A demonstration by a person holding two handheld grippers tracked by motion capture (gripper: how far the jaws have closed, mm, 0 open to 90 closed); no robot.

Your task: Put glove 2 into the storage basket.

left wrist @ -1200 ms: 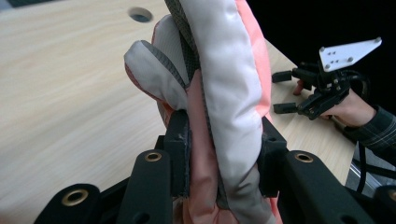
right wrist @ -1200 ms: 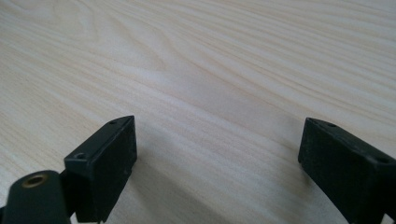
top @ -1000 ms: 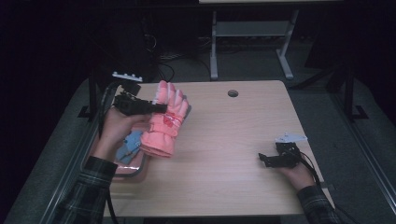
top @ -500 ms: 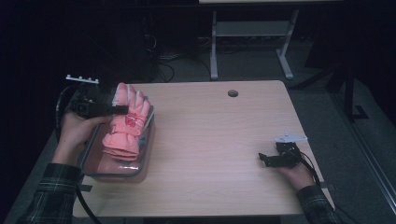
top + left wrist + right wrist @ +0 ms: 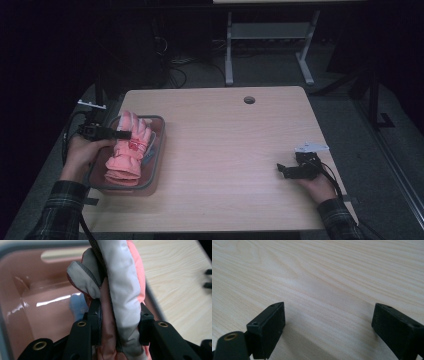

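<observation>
My right tongs (image 5: 281, 169) rest on the bare wooden surface (image 5: 225, 150), jaws apart, well right of the bin (image 5: 159, 150). My left tongs (image 5: 126, 134) are clamped on the pink ski glove (image 5: 127, 152), which hangs into the bin above something blue (image 5: 76, 305).

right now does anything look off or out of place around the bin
Nothing looks spilled or damaged. The pink glove is not settled: it lies over the bin with its fingers past the far rim, and the left tool is clamped on it. A small blue thing lies in the bin. The right tool is open on the bare table.
</observation>
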